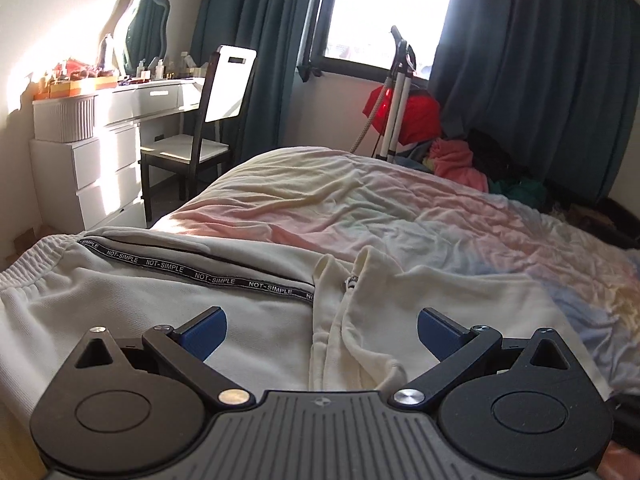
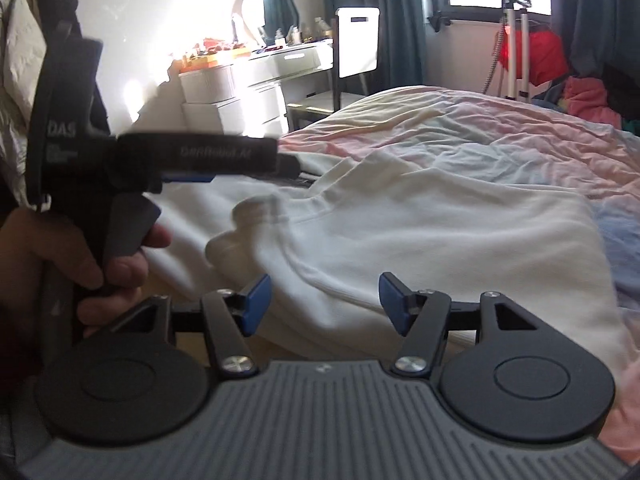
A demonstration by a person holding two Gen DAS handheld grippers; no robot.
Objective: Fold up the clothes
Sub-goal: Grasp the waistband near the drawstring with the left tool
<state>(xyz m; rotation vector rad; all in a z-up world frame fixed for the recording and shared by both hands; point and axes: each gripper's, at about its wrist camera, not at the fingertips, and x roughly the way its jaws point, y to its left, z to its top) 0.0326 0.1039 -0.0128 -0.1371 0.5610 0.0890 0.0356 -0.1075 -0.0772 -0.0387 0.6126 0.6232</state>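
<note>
A cream-white zip-up jacket (image 1: 168, 304) lies spread on the bed, with a black "NOT-SIMPLE" tape stripe (image 1: 200, 276) and its collar and zipper (image 1: 352, 280) in the middle. My left gripper (image 1: 322, 330) is open and empty, hovering just above the jacket near the zipper. In the right wrist view the same jacket (image 2: 420, 232) lies flat. My right gripper (image 2: 324, 300) is open and empty above its near edge. The left gripper's body (image 2: 168, 156), held in a hand, shows at the left.
The bed has a pastel rainbow sheet (image 1: 400, 208). A white dresser (image 1: 104, 140) and dark chair (image 1: 208, 120) stand left of the bed. A pile of coloured clothes (image 1: 460, 160) and a garment steamer (image 1: 400, 92) stand by the curtained window.
</note>
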